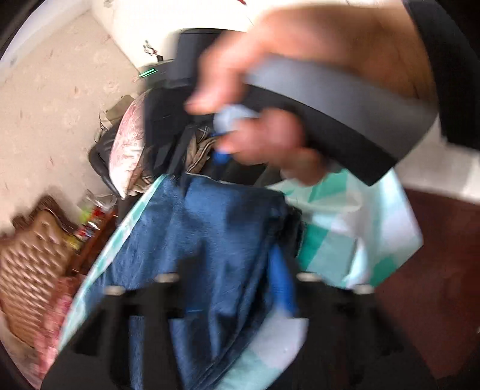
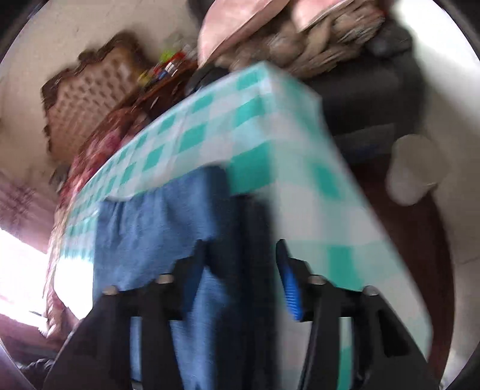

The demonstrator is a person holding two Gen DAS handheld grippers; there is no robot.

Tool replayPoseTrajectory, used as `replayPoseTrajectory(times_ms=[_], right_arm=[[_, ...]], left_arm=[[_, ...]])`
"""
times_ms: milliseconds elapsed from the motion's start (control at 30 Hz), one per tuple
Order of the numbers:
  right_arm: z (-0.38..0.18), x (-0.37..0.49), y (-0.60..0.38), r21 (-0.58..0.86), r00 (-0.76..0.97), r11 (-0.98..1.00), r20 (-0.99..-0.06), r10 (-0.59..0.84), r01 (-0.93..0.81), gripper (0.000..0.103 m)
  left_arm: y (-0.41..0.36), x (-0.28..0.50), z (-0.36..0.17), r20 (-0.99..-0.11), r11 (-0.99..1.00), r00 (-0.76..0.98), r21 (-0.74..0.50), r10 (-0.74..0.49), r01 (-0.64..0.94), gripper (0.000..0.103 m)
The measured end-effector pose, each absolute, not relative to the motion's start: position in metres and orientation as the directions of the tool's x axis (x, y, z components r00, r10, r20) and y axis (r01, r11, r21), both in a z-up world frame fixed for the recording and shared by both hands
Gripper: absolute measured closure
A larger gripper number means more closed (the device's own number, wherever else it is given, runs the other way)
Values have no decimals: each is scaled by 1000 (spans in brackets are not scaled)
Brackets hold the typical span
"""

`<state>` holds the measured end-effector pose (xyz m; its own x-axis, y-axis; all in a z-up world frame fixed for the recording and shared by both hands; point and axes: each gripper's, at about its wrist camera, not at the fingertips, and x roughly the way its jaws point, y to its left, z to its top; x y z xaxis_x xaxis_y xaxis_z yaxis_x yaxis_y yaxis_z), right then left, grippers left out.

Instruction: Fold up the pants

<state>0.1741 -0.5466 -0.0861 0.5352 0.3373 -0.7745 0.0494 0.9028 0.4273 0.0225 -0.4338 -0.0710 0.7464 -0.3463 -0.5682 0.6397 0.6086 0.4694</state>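
The pants [image 2: 168, 228] lie on the tablecloth [image 2: 300, 186], which covers the table. Behind the table's far edge stands a chair [image 2: 360, 90] piled with cushions [image 2: 240, 27]. A headboard [image 2: 87, 93] stands to the left, beyond the table.

Blue pants [image 1: 210, 240] on checkered cloth [image 1: 345, 228], hand [image 1: 270, 141] above

- pants [image 2: 156, 228]: blue denim cloth, matt, slightly rough weave
- tablecloth [image 2: 270, 126]: teal-and-white checked, smooth, faint sheen
- right gripper [image 2: 240, 279]: black matt plastic, blue ribbed pad, dull silvery bolt heads
- left gripper [image 1: 234, 288]: same black plastic, heavily blurred
- headboard [image 1: 33, 261]: tufted padding, brown carved wood frame
- floor [image 1: 435, 270]: dark reddish, wood-like, smooth
- pillow [image 1: 126, 150]: pink cloth, satiny
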Motion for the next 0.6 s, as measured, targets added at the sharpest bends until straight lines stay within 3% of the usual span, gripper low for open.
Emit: replayPoseTrajectory(times_ms=[100,167,233,267,433,533,600], right_arm=[[-57,140,-570,386,637,912,-740,216,139,55],[-36,109,-559,325,694,933,-708,130,157,57],[-25,84,-533,272,730,952,-678,87,139,57],[-24,75,-518,232,746,963,-663,54,136,57],[-58,72,-452,47,727,989,-682,-73,143,61],[-92,80,-448,-26,651,981,-745,-148,192,68],[-105,82,-451,-7,636,978,-759,-141,208,67]], left_arm=[[-378,24,-25,-541,671,689,278,-482,687,43],[-344,54,3,-521,743,684,132,-511,656,49],[-319,108,19,-528,803,685,10,-502,596,66],[-320,130,24,-539,801,671,-11,-509,599,68],[-374,235,0,-664,652,396,-184,-634,735,73],[-418,249,-42,-765,672,324,-184,-556,717,79],[-424,256,-61,-775,695,326,-194,-542,692,70]])
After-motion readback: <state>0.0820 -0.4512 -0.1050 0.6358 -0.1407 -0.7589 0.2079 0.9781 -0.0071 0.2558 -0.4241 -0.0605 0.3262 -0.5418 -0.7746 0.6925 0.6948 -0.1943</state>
